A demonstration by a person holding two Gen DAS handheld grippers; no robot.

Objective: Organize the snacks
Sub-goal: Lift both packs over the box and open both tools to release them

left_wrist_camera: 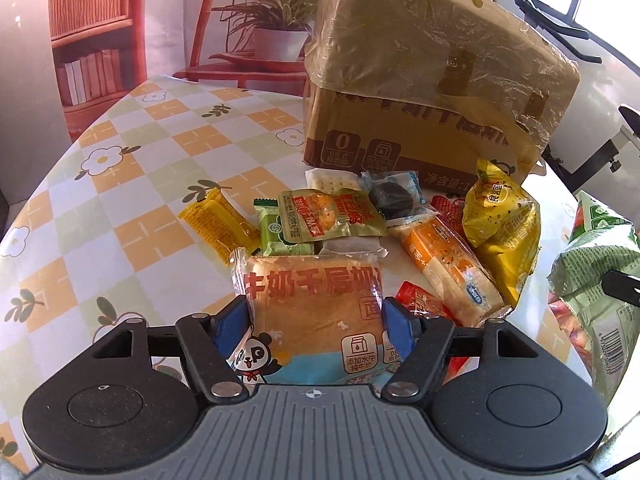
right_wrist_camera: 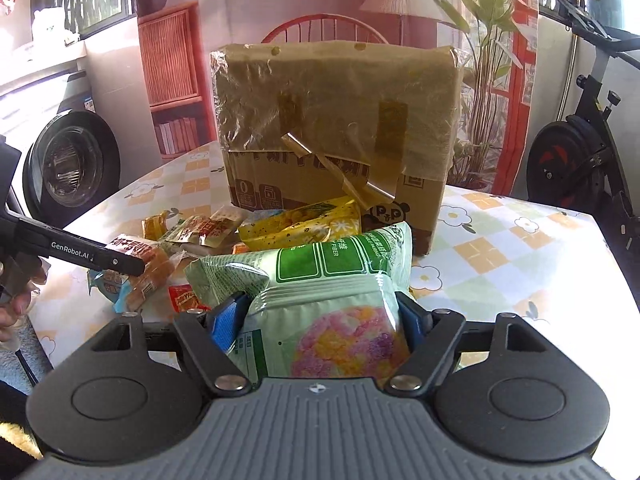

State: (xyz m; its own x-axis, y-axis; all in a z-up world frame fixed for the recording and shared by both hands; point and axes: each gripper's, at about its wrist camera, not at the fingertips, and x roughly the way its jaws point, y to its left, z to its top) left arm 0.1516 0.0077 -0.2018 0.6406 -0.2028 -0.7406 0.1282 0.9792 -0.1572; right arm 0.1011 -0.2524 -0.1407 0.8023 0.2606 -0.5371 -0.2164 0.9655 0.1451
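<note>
My left gripper [left_wrist_camera: 316, 316] is shut on a milk toast bread packet [left_wrist_camera: 316, 300] with red lettering and a panda, held just above the table near the snack pile. My right gripper [right_wrist_camera: 324, 312] is shut on a large light-green snack bag [right_wrist_camera: 320, 280]; that bag also shows at the right edge of the left wrist view [left_wrist_camera: 592, 280]. The left gripper and its packet show at the left of the right wrist view [right_wrist_camera: 132, 268]. The pile holds a yellow chip bag [left_wrist_camera: 500, 224], an orange cracker pack [left_wrist_camera: 452, 268], a dark cookie pack [left_wrist_camera: 394, 196] and small green [left_wrist_camera: 280, 228] and yellow [left_wrist_camera: 220, 224] packets.
A tape-wrapped cardboard box [left_wrist_camera: 424, 80] stands behind the pile, also in the right wrist view [right_wrist_camera: 336, 128]. The table has a checked flower cloth [left_wrist_camera: 120, 184]. A chair [right_wrist_camera: 324, 28], a washing machine [right_wrist_camera: 72, 160] and an exercise bike [right_wrist_camera: 580, 148] surround it.
</note>
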